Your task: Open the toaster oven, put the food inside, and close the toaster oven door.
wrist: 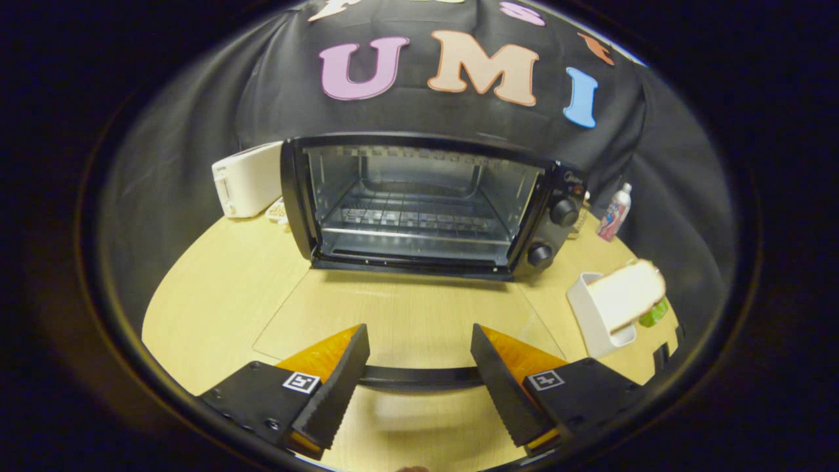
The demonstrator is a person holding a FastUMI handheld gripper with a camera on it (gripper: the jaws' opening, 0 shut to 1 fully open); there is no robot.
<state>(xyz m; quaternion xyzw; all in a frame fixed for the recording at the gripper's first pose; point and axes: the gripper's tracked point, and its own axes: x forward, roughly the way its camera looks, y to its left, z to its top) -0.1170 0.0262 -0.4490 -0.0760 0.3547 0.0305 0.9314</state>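
Looking straight into the toaster oven [419,203]: it sits at the far middle of the wooden table [216,288], mouth facing me, long axis running left-right. Its glass door [406,321] is dropped fully open, lying flat on the table toward me, with its dark handle bar [419,377] spanning the gap between my fingers. I see the wire rack [413,219] inside with nothing on it. Two knobs [562,213] stack on the oven's right panel.

My gripper [419,387] hangs spread wide, fingers well apart, nothing held; I can't tell if the tips touch the handle.

Food: a slice of bread [628,294] stands tilted in a white holder [590,314] at the near right of the oven, well right of my right finger. Its long axis runs from near-left up to far-right.

A white toaster [248,180] sits just beside the oven's left wall. A small bottle [615,213] stands far right, beyond the holder. Something green [654,314] peeks out behind the bread; can't identify it.
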